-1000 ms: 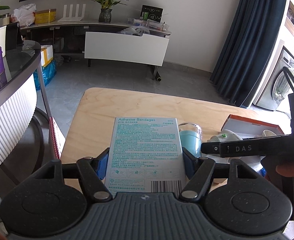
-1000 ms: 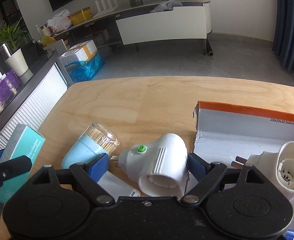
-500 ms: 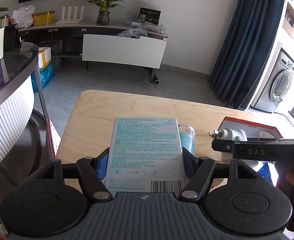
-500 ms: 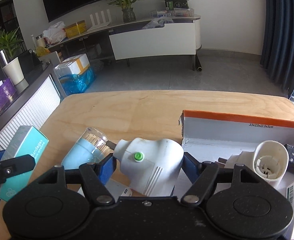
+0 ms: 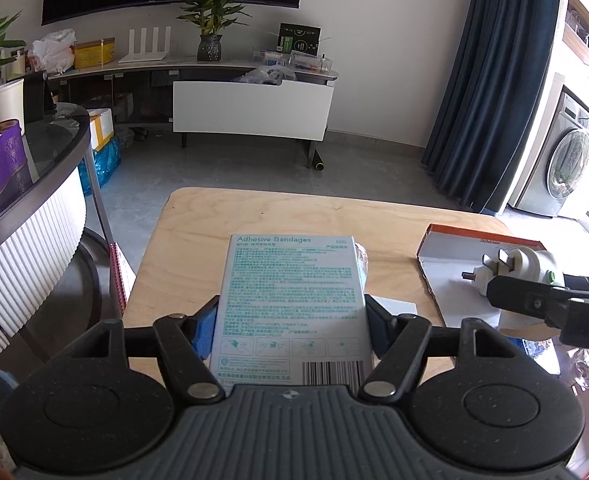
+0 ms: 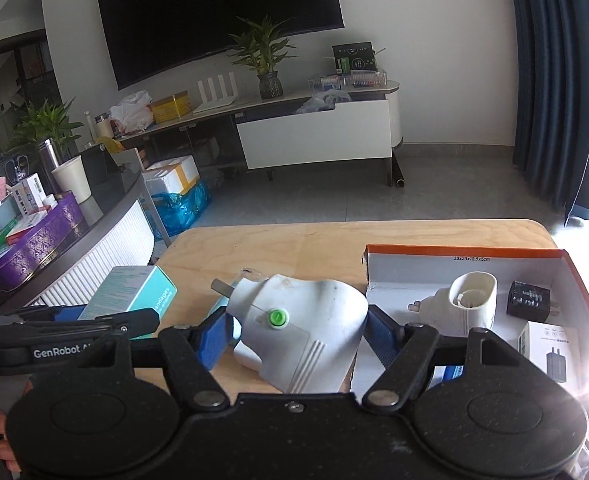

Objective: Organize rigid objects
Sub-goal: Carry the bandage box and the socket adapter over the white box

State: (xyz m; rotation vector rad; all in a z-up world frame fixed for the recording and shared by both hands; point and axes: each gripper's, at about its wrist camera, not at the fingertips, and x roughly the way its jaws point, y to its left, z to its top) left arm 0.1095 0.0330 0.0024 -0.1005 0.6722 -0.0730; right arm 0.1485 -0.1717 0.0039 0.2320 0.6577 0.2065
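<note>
Pale teal card fills the middle of the left wrist view: a box of adhesive bandages (image 5: 294, 308), lying flat with its long axis running straight up the frame, away from the camera. The left gripper (image 5: 292, 320) is closed on its 2 long sides, blue pads pressed against the lower half of the box, which is held above the wooden tabletop (image 5: 222, 216). At the right of the frame lies the orange-rimmed cardboard box (image 5: 434, 240), and over it the right gripper (image 5: 534, 304) carries a white plug-in adapter (image 5: 510, 266), prongs pointing left. The cardboard box therefore lies to the right of the bandages, well apart.

In the right wrist view, the right gripper (image 6: 296, 332) is clamped on the white plug-in adapter (image 6: 306, 328), whose green button faces up and whose prongs point to the upper left. The orange-rimmed cardboard box (image 6: 454, 250) opens just to the right of it; inside sit a second white adapter (image 6: 466, 300), a black charger (image 6: 530, 304) and a small white carton (image 6: 554, 352). The right hand is much the nearer to that box, so its adapter looks likely to go in first with a short move rightward. At lower left the left gripper (image 6: 134, 320) holds the box of adhesive bandages (image 6: 134, 292).
</note>
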